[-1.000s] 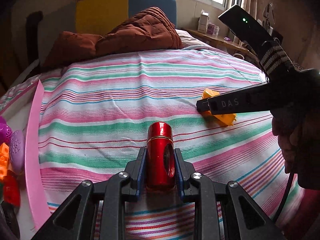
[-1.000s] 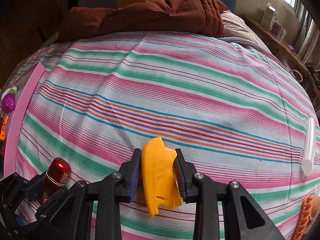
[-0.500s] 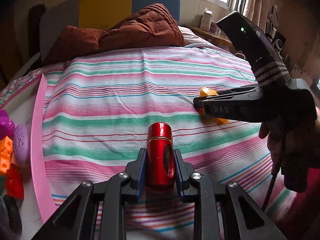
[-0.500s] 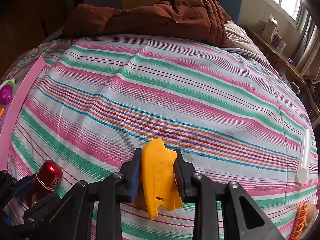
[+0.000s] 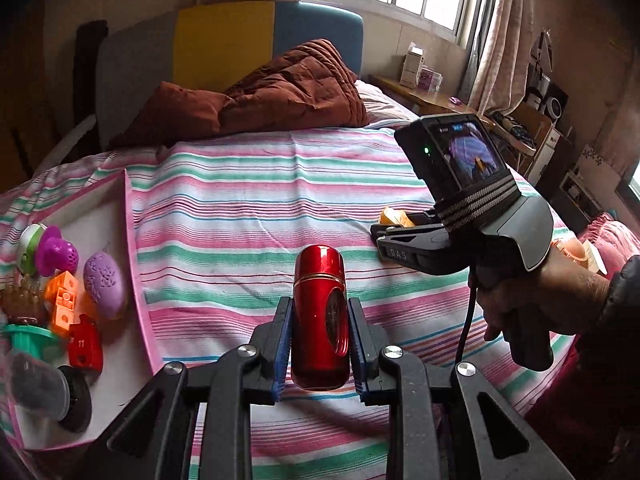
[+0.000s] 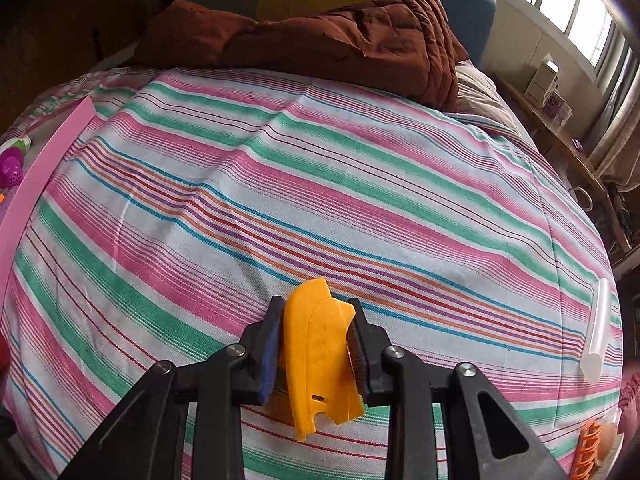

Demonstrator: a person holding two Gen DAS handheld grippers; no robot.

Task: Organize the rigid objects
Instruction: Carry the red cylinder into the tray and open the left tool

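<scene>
Holding the red bottle in your left gripper and the yellow piece in your right gripper — either could slip out if it knocks the pink tray.

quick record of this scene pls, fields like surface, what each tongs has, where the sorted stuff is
surface: striped bedspread
left tongs: shut on red bottle, lifted off the bed
right tongs: shut on yellow plastic piece
sorted items: pink tray at left, holding toys incl. purple egg, orange block, red block
loose on bed: clear stick, right edge
background: brown quilt
</scene>
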